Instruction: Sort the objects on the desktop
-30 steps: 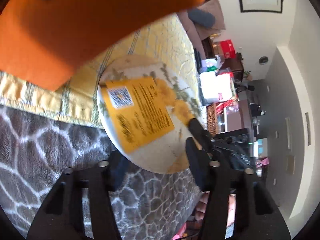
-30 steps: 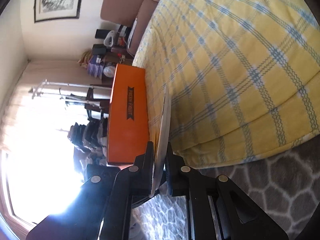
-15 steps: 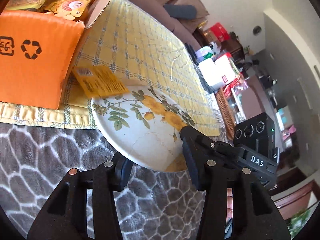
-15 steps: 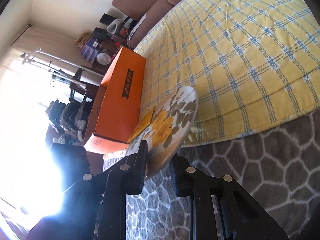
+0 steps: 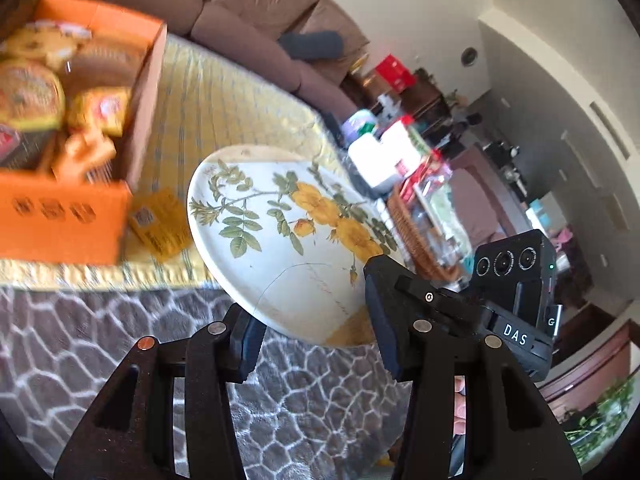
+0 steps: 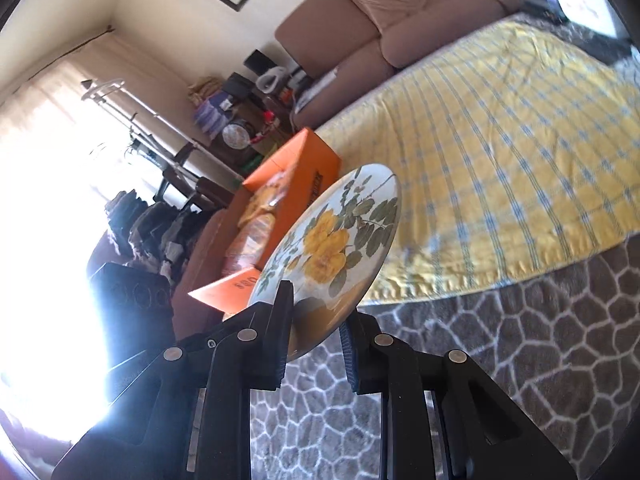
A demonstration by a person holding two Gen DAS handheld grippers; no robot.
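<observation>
Yellow checked cloth (image 6: 500, 168) | both grippers grip floral plate (image 5: 288, 232)

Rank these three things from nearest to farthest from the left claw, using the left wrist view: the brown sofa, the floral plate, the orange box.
1. Floral plate: right at the left claw, its near rim between the fingers.
2. Orange box: to the left, on the yellow checked cloth, beyond the plate's left edge.
3. Brown sofa: at the top, behind the cloth-covered table.
</observation>
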